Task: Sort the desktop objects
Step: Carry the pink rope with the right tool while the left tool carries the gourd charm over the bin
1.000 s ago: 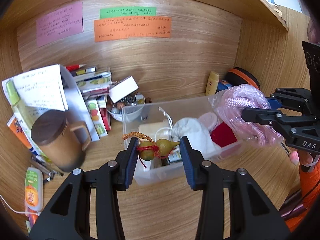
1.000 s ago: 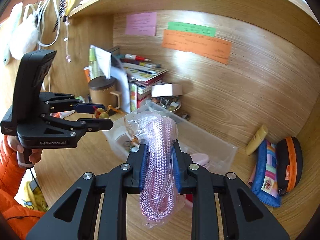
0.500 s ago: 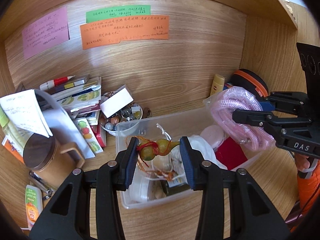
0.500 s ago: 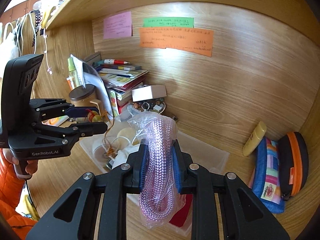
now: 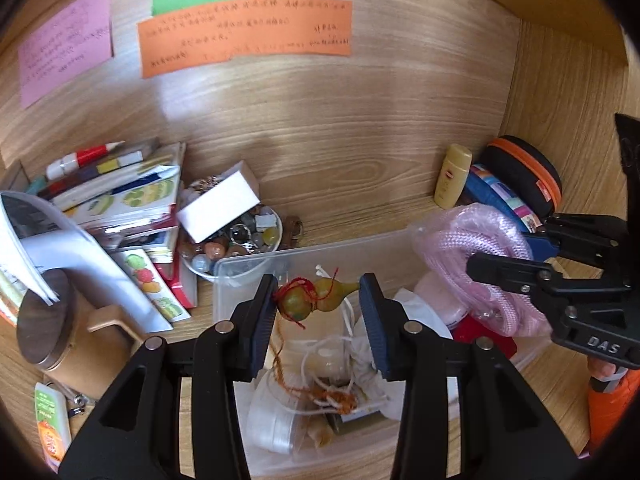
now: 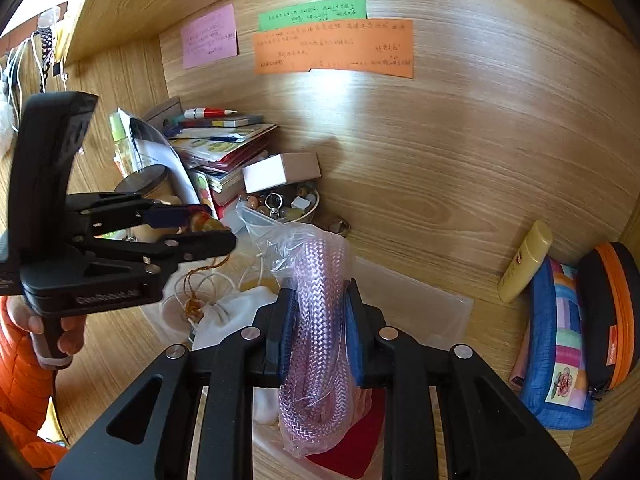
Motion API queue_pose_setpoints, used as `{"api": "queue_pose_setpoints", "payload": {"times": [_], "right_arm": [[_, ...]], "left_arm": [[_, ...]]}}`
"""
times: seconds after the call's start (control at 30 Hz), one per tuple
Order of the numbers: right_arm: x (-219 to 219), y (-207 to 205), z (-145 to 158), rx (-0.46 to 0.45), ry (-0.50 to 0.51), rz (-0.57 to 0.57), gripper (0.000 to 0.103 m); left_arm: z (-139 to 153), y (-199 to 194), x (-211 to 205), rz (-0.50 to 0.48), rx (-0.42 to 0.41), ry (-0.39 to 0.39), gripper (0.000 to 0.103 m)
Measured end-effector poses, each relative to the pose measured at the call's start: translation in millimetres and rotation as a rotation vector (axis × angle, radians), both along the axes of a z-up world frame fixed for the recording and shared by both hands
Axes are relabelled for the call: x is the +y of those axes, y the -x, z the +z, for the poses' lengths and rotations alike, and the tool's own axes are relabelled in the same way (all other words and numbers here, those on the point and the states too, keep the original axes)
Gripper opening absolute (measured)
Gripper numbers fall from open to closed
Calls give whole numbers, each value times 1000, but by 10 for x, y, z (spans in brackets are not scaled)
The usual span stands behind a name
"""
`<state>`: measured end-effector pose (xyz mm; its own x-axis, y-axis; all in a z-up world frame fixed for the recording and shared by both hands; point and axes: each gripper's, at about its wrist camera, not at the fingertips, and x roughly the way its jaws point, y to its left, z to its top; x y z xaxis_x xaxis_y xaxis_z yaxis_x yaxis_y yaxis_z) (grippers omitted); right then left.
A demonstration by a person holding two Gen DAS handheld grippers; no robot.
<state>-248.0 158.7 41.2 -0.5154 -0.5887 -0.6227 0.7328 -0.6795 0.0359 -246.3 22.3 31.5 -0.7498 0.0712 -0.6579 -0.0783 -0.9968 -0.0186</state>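
My left gripper (image 5: pixel 318 300) is shut on a small green-yellow gourd charm (image 5: pixel 316 298) tied with red string, its tassel hanging down into the clear plastic bin (image 5: pixel 236 276) below. My right gripper (image 6: pixel 322 320) is shut on a bagged coil of pink braided rope (image 6: pixel 320 320), held over the right half of the same bin (image 6: pixel 416 300). In the left wrist view that rope (image 5: pixel 476 248) and the right gripper (image 5: pixel 520 260) show at right. In the right wrist view the left gripper (image 6: pixel 208 226) shows at left. White pouches, cords and a red item lie in the bin.
A stack of books (image 5: pixel 120 200), a lidded wooden mug (image 5: pixel 60 332) and a bowl of trinkets (image 5: pixel 236 240) under a white box (image 5: pixel 220 206) crowd the left. A yellow tube (image 6: pixel 524 260), a blue pouch (image 6: pixel 556 360) and an orange-trimmed case (image 6: pixel 612 312) stand right. Wooden walls enclose the desk.
Both grippers have moved forward and a little down, from in front of the bin to over it. The gourd's tassel now hangs inside the bin. Both grips are unchanged.
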Motion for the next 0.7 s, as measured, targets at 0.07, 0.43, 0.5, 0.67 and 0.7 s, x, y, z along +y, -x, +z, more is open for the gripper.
{"api": "queue_pose_setpoints", "payload": {"times": [0.07, 0.43, 0.5, 0.67, 0.7], "right_arm": [[13, 5, -3, 8, -1, -3, 20], [-50, 147, -209, -63, -42, -3, 21], [-57, 169, -239, -76, -42, -3, 21], [-67, 164, -270, -71, -49, -5, 21], [-68, 167, -281, -69, -54, -9, 21]], "left_arm": [[-29, 69, 26, -9, -10, -4, 41], [-181, 287, 122, -14, -36, 5, 41], [-220, 311, 124, -12, -46, 8, 41], [-290, 352, 115, 0, -67, 15, 41], [-303, 365, 119, 2, -70, 18, 41]]}}
